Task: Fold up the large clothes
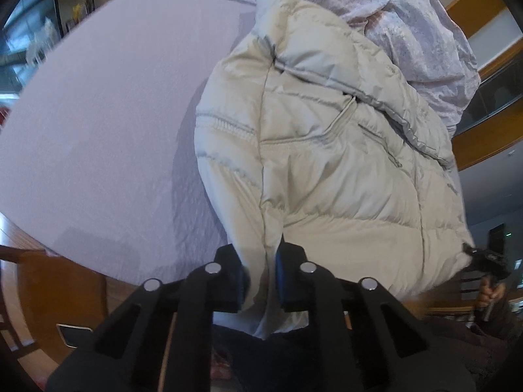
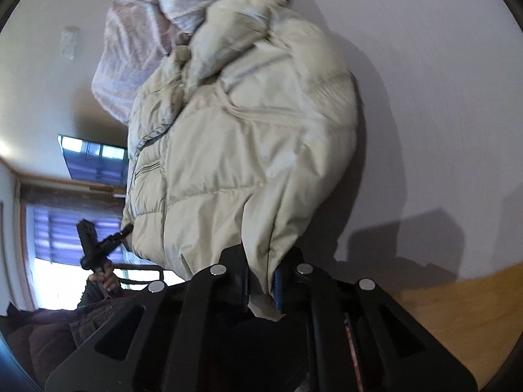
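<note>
A cream puffer jacket [image 1: 327, 163] lies on a table under a pale lilac cloth [image 1: 114, 114], its near hem raised off the surface. My left gripper [image 1: 263, 271] is shut on that hem, fabric pinched between the blue pads. In the right wrist view the same jacket [image 2: 245, 147] hangs from my right gripper [image 2: 263, 281], which is shut on another part of the hem. Each gripper also shows in the other's view: the right gripper [image 1: 470, 250] at the jacket's far corner, the left gripper [image 2: 126, 228] at its left edge.
A crumpled pale lilac-white garment [image 1: 425, 39] is heaped behind the jacket and shows again as the garment [image 2: 137, 32]. The bare wooden table edge [image 2: 457, 310] runs in front. A wooden chair [image 1: 49, 277] stands at the lower left. A person's hand [image 2: 104, 281] holds the left gripper's handle.
</note>
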The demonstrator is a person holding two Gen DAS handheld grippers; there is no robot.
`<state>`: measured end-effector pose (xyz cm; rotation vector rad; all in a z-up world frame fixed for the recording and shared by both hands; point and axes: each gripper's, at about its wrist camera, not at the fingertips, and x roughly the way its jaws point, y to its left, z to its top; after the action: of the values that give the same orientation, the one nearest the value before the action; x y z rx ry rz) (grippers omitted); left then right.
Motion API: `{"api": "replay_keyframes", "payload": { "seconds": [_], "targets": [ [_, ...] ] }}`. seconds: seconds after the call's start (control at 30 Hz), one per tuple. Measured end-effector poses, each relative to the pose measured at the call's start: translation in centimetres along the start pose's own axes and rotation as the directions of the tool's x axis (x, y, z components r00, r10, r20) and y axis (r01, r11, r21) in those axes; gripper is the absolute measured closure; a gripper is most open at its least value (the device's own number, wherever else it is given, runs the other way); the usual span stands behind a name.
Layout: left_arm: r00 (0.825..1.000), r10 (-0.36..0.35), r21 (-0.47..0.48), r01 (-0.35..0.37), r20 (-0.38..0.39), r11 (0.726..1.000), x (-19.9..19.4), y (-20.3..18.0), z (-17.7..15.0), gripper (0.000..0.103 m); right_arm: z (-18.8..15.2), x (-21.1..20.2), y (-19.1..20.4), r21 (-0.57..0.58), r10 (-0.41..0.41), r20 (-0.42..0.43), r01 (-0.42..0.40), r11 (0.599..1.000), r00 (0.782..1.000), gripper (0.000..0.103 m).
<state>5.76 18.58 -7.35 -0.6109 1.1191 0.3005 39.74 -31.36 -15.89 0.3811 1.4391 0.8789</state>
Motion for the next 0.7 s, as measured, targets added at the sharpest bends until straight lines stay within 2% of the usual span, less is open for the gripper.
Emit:
{"api": "replay_keyframes", "payload": {
  "seconds": [0.17, 0.33, 0.53, 0.7],
  "targets": [
    [0.993, 0.098, 0.031, -0.1, 0.06, 0.995, -1.6, -1.9, 0.4, 0.091, 2.0, -1.1, 2.4, -0.122, -0.004, 0.031, 0.008, 0.992, 1.0, 0.093],
    [0.976, 0.175, 0.053, -0.183, 0.127, 0.982, -3.4, -3.8, 1.1, 0.091, 4.1, -2.2, 4.0, -0.189, -0.007, 0.088, 0.023, 0.982, 0.996, 0.093],
    [0.958, 0.211, 0.085, -0.231, 0.195, 0.969, -5.4, -5.5, 3.3, 0.091, 6.8, -2.9, 5.7, -0.202, -0.043, 0.176, 0.079, 0.976, 0.983, 0.093],
    [0.942, 0.211, 0.13, -0.251, 0.261, 0.959, -6.8, -6.9, 6.6, 0.091, 9.4, -3.1, 7.2, -0.185, -0.072, 0.268, 0.124, 0.975, 0.961, 0.093]
  ]
}}
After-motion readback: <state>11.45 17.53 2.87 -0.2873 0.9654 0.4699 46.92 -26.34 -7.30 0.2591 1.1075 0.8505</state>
